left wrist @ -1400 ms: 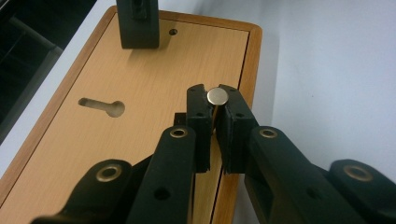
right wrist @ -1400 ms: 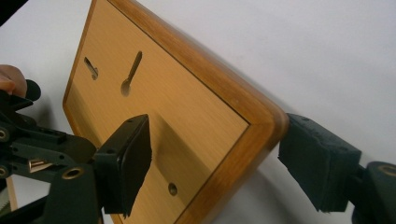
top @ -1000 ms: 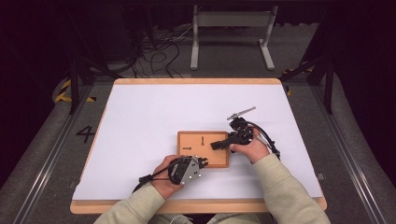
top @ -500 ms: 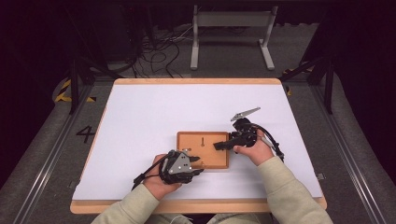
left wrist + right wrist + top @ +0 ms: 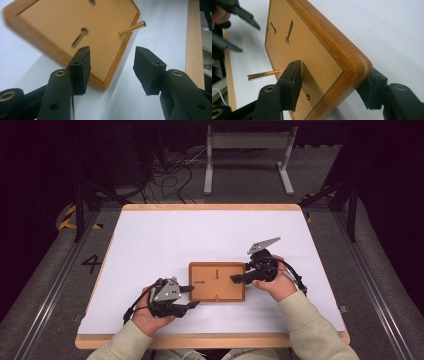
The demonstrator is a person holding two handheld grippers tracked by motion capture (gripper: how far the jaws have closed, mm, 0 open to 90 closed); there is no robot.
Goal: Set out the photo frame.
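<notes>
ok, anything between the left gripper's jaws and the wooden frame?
In the left gripper view, the left gripper has open jaws, and the wooden frame's corner pokes into the gap between them. Otherwise just bare white tabletop.

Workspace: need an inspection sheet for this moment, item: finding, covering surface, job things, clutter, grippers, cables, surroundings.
Surface: white table with a wooden edge, bare apart from the frame.
Job's things: wooden frame lying back side up, two keyhole slots showing; a thin brass peg sticks out near one edge.
Clutter: nothing seen.
Grippers: right gripper clamped across the frame's corner; left gripper open, jaws at the frame's opposite edge, gripping nothing.
Cables: a black cable trails from the right gripper; loose cables on the floor beyond the table.
Surroundings: dark floor, grey metal stand behind the table.
</notes>
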